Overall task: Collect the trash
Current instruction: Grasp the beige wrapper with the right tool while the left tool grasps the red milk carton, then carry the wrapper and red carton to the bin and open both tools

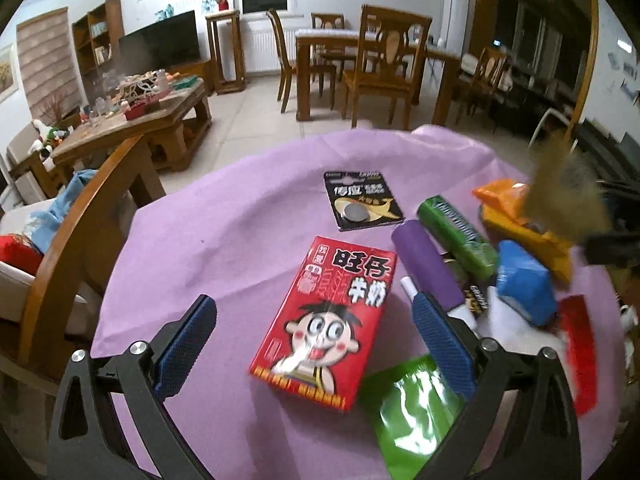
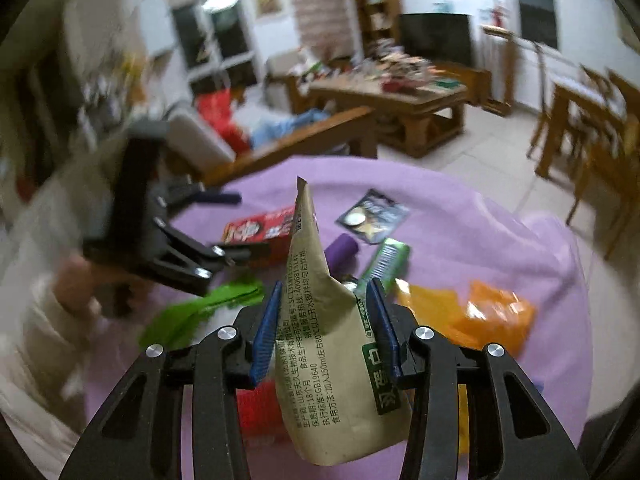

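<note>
Now right gripper (image 2: 322,334) clamps tan sachet (image 2: 320,360); left gripper (image 1: 316,344) straddles red carton (image 1: 324,324).

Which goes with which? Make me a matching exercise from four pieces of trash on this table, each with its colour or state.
1. milk carton
2. battery card
3. paper sachet
4. smooth cylinder

a. purple
b. gripped in the right gripper
c. black, holding a coin cell
d. red, lying flat

Pairs: 1-d, 2-c, 3-b, 4-a
</note>
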Demonstrator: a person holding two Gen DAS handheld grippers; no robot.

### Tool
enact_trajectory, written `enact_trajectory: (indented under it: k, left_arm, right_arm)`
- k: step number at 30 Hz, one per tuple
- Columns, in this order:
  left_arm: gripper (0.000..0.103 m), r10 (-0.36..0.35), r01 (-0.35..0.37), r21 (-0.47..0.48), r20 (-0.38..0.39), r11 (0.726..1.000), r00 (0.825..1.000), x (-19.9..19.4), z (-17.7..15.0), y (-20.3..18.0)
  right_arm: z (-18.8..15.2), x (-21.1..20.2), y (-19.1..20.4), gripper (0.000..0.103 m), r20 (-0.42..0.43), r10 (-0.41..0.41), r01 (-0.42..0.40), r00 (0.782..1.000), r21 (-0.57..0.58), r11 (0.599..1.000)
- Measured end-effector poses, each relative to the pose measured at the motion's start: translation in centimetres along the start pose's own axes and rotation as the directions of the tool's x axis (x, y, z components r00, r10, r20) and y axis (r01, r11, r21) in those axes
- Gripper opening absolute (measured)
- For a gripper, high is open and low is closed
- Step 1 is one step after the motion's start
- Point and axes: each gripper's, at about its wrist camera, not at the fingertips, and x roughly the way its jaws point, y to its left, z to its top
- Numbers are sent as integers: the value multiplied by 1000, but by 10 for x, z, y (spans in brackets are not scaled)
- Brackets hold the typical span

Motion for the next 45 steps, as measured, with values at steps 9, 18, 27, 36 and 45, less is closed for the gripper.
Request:
enact_trajectory:
  k: [9,18,27,36,45]
  left_arm:
    - [49,41,-39,-77,23,996,999,1,-6,0]
    - [49,-25,50,-96,242,994,970,-79,15,-39]
    - [49,-152,161,-3,320,987,935,-95,45,-134]
    - [49,-339,318,118,278,941,899,-61,66,-249]
    - [49,-462,428,187,225,884,858,-26,77,-331]
  right_arm:
    - [-28,-37,-22,43,64,1,-9,998,114,993]
    - [-52,-98,-51,43,251,-48,-15,967,244,970]
    - [-103,-209,-87,43,463,-334,169,821,363,916]
    - [-181,-301,-137,43,484,-647,396,590,524,754]
    - [-247,-341,-196,43,413,-744,421,526,633,649]
